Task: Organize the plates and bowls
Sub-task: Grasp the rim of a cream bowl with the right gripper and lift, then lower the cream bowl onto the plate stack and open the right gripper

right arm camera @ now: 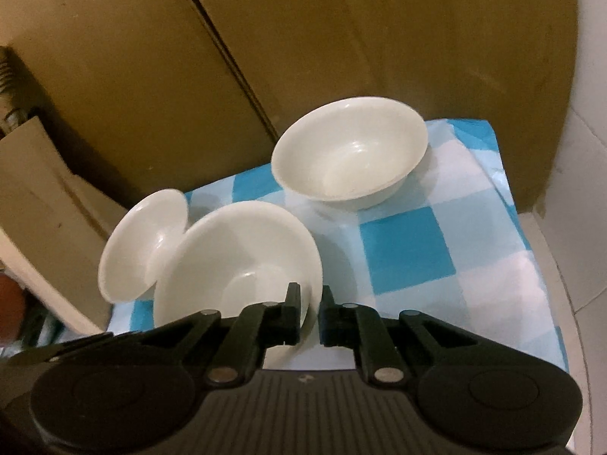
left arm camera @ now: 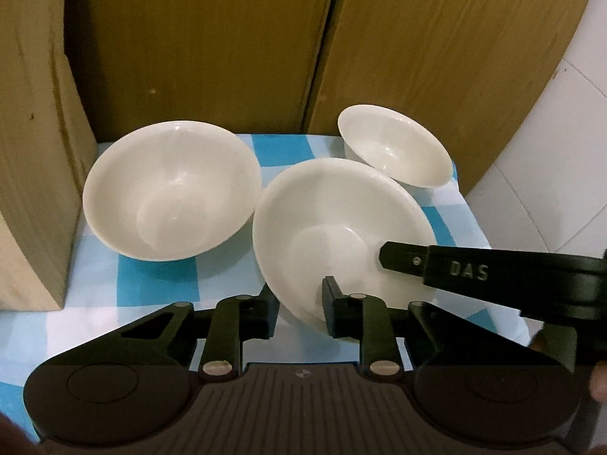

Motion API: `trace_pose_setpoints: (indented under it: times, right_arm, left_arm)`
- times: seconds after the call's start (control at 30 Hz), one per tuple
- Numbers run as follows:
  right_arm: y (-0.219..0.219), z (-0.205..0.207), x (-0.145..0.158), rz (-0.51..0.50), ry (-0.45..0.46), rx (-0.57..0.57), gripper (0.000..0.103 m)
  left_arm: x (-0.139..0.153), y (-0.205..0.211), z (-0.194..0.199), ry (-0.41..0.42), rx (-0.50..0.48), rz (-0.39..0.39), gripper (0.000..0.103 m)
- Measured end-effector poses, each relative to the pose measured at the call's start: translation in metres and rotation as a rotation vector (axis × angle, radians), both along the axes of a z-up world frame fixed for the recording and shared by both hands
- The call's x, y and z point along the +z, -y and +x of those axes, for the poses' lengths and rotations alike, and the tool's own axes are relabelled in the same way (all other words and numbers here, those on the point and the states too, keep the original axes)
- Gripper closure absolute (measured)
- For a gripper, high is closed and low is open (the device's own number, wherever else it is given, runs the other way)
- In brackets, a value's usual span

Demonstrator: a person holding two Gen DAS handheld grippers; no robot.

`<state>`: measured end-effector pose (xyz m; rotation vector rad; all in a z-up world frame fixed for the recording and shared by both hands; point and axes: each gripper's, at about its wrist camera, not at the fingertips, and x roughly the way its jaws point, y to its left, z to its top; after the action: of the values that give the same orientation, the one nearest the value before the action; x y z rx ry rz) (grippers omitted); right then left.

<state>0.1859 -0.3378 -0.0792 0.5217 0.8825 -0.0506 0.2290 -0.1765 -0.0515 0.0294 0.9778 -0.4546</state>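
Note:
Three white bowls stand on a blue-and-white checked cloth. The middle bowl is tilted, and my left gripper is shut on its near rim. From the right, a finger of my right gripper reaches onto the same bowl's right side. In the right wrist view my right gripper is shut on the thin rim of this bowl. A larger bowl sits upright to the left, and a smaller bowl sits at the back right.
A pale cardboard box stands against the cloth's left side, close to the larger bowl. Brown panels close off the back. The cloth ends at the right by a white tiled wall. Bare cloth lies right of the held bowl.

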Motion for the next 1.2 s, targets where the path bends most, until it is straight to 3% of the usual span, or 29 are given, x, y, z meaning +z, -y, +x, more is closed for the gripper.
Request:
trace_pose_setpoints:
  times: [0.37,0.7,1.2]
  right_arm:
    - [-0.026,-0.056,0.024,0.063,0.004,0.055,0.095]
    - [-0.078,-0.102,0.027,0.055,-0.032,0.119,0.094]
    - [-0.094,-0.117,0.023,0.05,-0.045,0.101,0.092]
  left_arm:
    - [0.022,-0.031,-0.051,0.039,-0.055,0.005,0.072]
    - [0.025,-0.079,-0.103,-0.001,-0.029,-0.009,0.071]
    - [0.016,-0.097,-0.117,-0.021,-0.018,-0.017,0.067]
